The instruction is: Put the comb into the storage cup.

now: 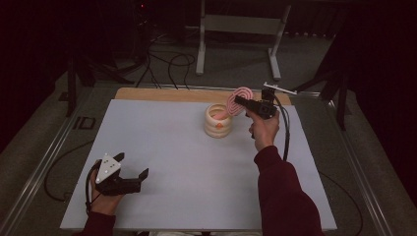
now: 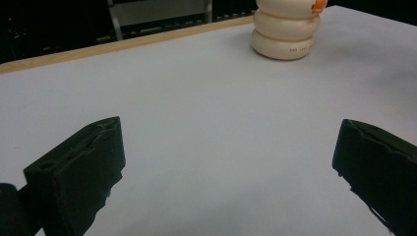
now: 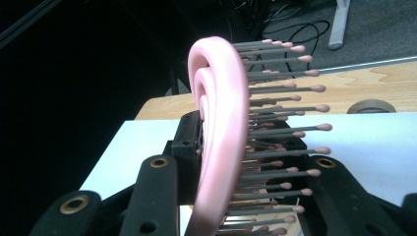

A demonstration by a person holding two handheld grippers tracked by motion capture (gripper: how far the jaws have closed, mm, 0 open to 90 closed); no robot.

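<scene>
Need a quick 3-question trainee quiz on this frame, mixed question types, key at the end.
1. True or false: the right gripper is shut on the pink plastic hairbrush.
2. Where does the brush's handle end sit? A) inside the cream ribbed cup B) flat on the white table C) in the left gripper
3. Fill in: the left gripper's jaws are ____ and hold nothing.

Key: 1 true. 2 A, as the high view shows it dipping into the cup's mouth. 3 open.
</scene>
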